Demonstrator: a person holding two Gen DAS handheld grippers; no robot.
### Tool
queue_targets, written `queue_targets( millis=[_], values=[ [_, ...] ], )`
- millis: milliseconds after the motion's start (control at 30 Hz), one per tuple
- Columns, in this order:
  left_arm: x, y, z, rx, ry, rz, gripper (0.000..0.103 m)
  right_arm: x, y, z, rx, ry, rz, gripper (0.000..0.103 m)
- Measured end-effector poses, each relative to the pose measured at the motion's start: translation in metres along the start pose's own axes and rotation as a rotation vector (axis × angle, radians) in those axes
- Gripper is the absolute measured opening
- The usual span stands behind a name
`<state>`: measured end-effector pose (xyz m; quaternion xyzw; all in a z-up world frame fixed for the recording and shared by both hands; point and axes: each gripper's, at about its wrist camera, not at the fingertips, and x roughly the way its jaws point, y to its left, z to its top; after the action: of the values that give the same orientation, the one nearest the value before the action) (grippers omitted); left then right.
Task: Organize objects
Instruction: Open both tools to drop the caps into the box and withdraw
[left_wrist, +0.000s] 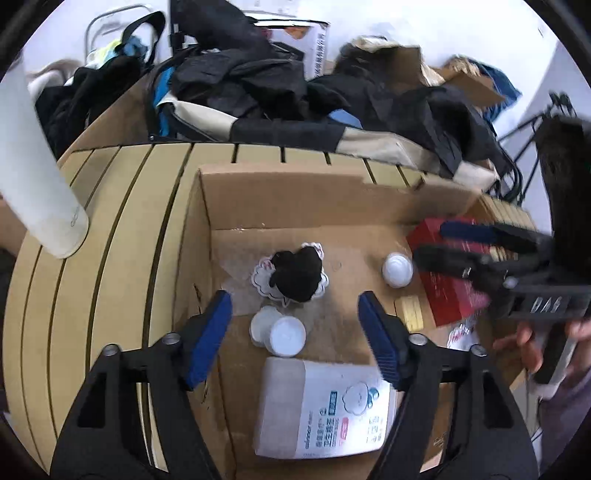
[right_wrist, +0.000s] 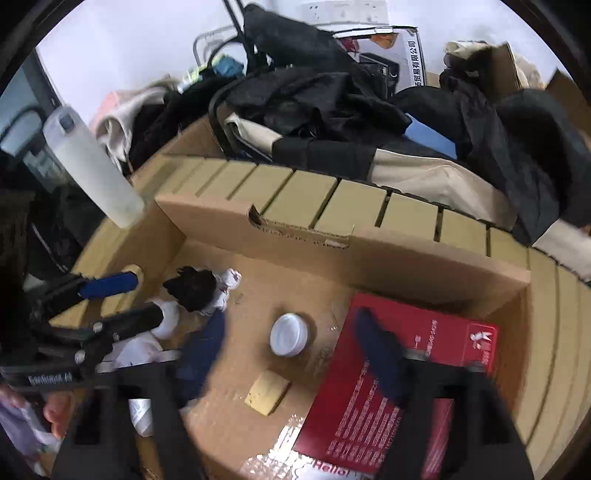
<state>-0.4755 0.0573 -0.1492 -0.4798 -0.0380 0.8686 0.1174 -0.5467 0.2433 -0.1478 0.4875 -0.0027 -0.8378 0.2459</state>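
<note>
Writing shows on several things in the cardboard box below me. A white tissue pack carries blue and black Chinese print beside a cloud drawing, too small for me to read. Small white characters run across the lid of the red box, and those I cannot make out either. Red letters reading "Hello" sit on a crinkled clear wrapper at its near edge. Behind the table, a white carton has black Chinese characters down its side.

Both of my grippers hang over the open box with jaws apart and nothing between them. No earlier view is there to compare. My left gripper has its blue pads on either side of two white caps lying together on the box floor, without touching them. Just beyond them lies a black tuft on a white frilled piece, and the tissue pack lies nearest me, below the pads. A third white cap rests to the right, near the red box.

My right gripper, blurred, hovers with one pad over the red box and the other to the left; a white cap and a yellow sponge block lie on the floor between them. A white bottle stands on the slatted table, left of the box.
</note>
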Motion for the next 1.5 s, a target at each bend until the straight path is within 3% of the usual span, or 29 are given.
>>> queue_targets(
  millis=[167, 300, 433, 500, 600, 667, 700, 767, 867, 1000, 1100, 1167, 1300, 1367, 1433, 1500],
  values=[
    [0.000, -0.004, -0.005, 0.017, 0.040, 0.028, 0.070, -0.007, 0.006, -0.009, -0.014, -0.003, -0.001, 0.084],
    [-0.004, -0.010, -0.013, 0.063, 0.040, 0.017, 0.070, -0.014, 0.011, -0.025, -0.026, 0.000, -0.051, 0.084],
    [-0.019, -0.009, -0.014, 0.005, 0.039, 0.011, 0.070, -0.038, 0.014, -0.032, -0.004, -0.070, -0.097, 0.084],
    [-0.044, -0.014, -0.016, -0.005, 0.013, -0.030, 0.070, -0.063, 0.019, -0.035, 0.001, -0.114, -0.111, 0.084],
    [-0.096, -0.029, -0.023, 0.058, -0.056, 0.041, 0.073, -0.118, 0.036, -0.044, -0.025, -0.150, -0.178, 0.084],
    [-0.137, -0.036, -0.030, 0.081, -0.073, 0.086, 0.085, -0.150, 0.047, -0.053, -0.043, -0.145, -0.234, 0.084],
    [-0.156, -0.038, -0.034, 0.083, -0.080, 0.098, 0.090, -0.167, 0.054, -0.060, -0.055, -0.139, -0.264, 0.084],
    [-0.203, -0.041, -0.048, 0.079, -0.098, 0.137, 0.090, -0.202, 0.066, -0.080, -0.072, -0.093, -0.308, 0.084],
    [-0.253, -0.042, -0.063, 0.080, -0.119, 0.095, 0.090, -0.240, 0.076, -0.118, -0.080, -0.017, -0.302, 0.084],
    [-0.301, -0.050, -0.083, 0.109, -0.159, 0.108, 0.102, -0.288, 0.100, -0.162, -0.090, -0.032, -0.337, 0.084],
    [-0.328, -0.061, -0.109, 0.128, -0.185, 0.106, 0.102, -0.313, 0.119, -0.189, -0.091, -0.072, -0.335, 0.084],
    [-0.349, -0.064, -0.138, 0.125, -0.216, 0.044, 0.102, -0.324, 0.132, -0.208, -0.088, -0.100, -0.325, 0.084],
    [-0.379, -0.066, -0.226, 0.106, -0.252, -0.047, 0.103, -0.336, 0.157, -0.271, -0.069, -0.140, -0.300, 0.084],
    [-0.388, -0.066, -0.265, 0.082, -0.257, -0.054, 0.103, -0.340, 0.168, -0.312, -0.025, -0.144, -0.279, 0.084],
    [-0.391, -0.067, -0.292, 0.060, -0.253, -0.060, 0.103, -0.343, 0.178, -0.348, 0.017, -0.159, -0.252, 0.084],
    [-0.381, -0.075, -0.300, 0.086, -0.186, -0.061, 0.103, -0.341, 0.182, -0.370, 0.068, -0.160, -0.169, 0.084]
  ],
)
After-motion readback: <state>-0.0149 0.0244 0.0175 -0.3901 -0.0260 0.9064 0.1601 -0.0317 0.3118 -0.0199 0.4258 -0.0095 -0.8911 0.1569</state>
